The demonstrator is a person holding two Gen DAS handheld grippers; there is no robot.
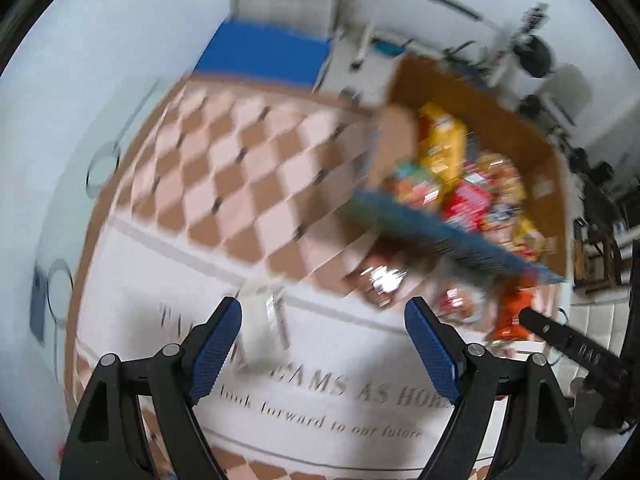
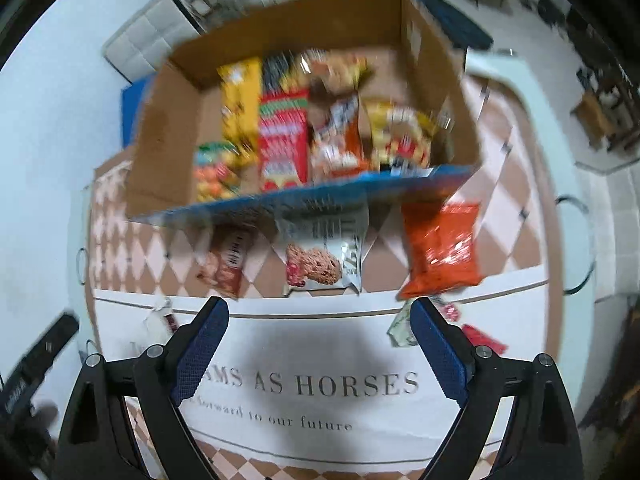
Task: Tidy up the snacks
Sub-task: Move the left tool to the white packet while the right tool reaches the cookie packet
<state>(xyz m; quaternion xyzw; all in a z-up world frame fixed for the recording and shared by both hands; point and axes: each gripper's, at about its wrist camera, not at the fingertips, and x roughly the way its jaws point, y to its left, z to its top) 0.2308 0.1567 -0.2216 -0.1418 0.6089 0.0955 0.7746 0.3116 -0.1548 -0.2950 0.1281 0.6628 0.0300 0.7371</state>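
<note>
both grippers, left gripper [image 1: 324, 350] and right gripper [image 2: 318, 350], hang wide with nothing in them. the cardboard box [image 2: 168, 128] is already packed, while the orange bag [image 2: 440, 250] and cookie pack [image 2: 320, 258] wait on the tabletop [image 2: 320, 344] just in front, easy pickings.

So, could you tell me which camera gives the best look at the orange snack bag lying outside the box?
The right wrist view: the orange snack bag lies whole and unobstructed on the table in front of the cardboard box. In the left wrist view it is a blurred patch near the right edge, partly hidden by the right gripper.
</note>
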